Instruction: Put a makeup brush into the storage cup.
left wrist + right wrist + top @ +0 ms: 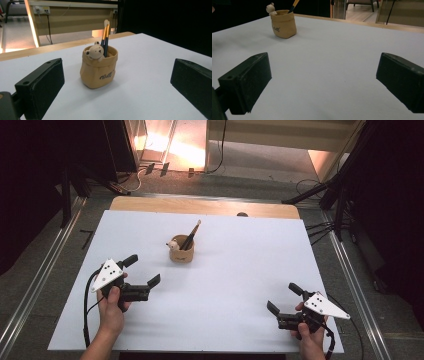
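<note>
A: Black jaws on the left hand-held gripper, spread wide apart, nothing between them. Held low over the white desk, aimed forward and a bit right.

B: Right one?

A: Right hand-held gripper, jaws apart too, empty, near the front right corner of the desk. Points back toward the middle.

B: What's it going for?

A: Tan pot shaped like a little sack, small bear figure peeking over the rim. Stands upright near the desk's middle, toward the far side. Two brushes inside it, handles leaning up and away to the right in the high view.

B: Which hand is nearer?

A: Left, clearly. Pot sits just ahead of the left jaws and slightly right of them; in the left gripper view the pot is nearly centred between the jaws, still apart from both. From the right gripper view the pot is far off at upper left, well apart.

B: Brush axis?

A: Near upright, slight tilt; tips stick well above the rim, side by side, touching or almost, can't tell. Bear is just beside them on the rim.

B: So next?

A: My guess: left goes straight forward for the pot or up to the brush handles. Grab would need to come from the side, across the near-vertical handles. Risk is knocking the pot, it looks light.
</note>
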{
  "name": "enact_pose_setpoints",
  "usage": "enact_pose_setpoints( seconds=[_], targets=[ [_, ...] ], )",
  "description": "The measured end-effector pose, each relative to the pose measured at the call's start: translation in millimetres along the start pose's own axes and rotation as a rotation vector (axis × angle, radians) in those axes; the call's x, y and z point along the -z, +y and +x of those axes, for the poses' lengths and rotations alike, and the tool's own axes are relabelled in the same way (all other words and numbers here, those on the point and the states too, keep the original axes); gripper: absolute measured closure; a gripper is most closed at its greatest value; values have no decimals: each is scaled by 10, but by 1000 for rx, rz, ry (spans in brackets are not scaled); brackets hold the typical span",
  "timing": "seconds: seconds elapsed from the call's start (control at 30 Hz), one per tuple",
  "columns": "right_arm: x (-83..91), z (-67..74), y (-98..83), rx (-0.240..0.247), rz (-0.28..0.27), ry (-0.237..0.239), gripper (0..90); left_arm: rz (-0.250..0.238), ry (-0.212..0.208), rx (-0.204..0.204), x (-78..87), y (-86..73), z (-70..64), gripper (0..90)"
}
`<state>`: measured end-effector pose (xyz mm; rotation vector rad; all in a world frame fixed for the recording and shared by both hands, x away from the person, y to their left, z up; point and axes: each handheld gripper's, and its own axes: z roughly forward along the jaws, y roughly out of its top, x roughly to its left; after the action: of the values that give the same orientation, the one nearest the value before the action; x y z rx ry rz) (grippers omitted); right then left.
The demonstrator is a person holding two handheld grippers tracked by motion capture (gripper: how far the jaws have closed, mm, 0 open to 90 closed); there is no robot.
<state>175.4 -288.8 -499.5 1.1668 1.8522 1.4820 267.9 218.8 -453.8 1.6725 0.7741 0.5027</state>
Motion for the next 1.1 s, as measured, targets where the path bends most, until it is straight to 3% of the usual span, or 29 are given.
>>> enact_pose_setpoints(
  seconds=[1.1],
  targets=[
    [9,-22,0,4,-3,-9,2,14,69,16,428,-213,156,0]
  ],
)
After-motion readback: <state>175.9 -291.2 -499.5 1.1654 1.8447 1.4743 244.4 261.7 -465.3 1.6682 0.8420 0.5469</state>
